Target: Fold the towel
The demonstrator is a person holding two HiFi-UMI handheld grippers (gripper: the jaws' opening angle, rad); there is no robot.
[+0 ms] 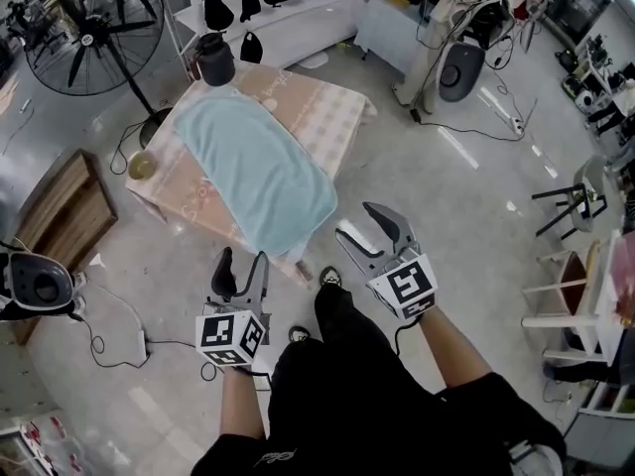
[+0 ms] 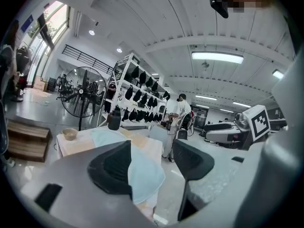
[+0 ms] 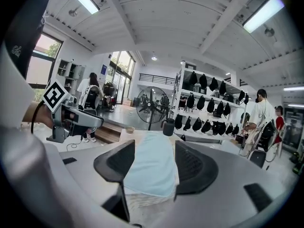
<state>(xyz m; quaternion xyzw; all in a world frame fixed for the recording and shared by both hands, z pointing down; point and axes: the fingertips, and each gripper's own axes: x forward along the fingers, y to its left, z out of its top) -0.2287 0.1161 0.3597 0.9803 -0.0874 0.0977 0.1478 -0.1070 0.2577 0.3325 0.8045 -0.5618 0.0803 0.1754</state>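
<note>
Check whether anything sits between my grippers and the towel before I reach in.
Nothing visible does. The towel lies spread on the table. Only bare floor separates its near end from the left gripper and right gripper, both open and empty. The bowl and dark jug stand off the towel, farther away.

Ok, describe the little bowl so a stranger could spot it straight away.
Find the cloth-covered table beside the big standing fan, with a light blue towel spread on it. The bowl sits on the table's corner left of the towel in the head view. It is small, round and tan, unlike the tall dark jug at the far end.
</note>
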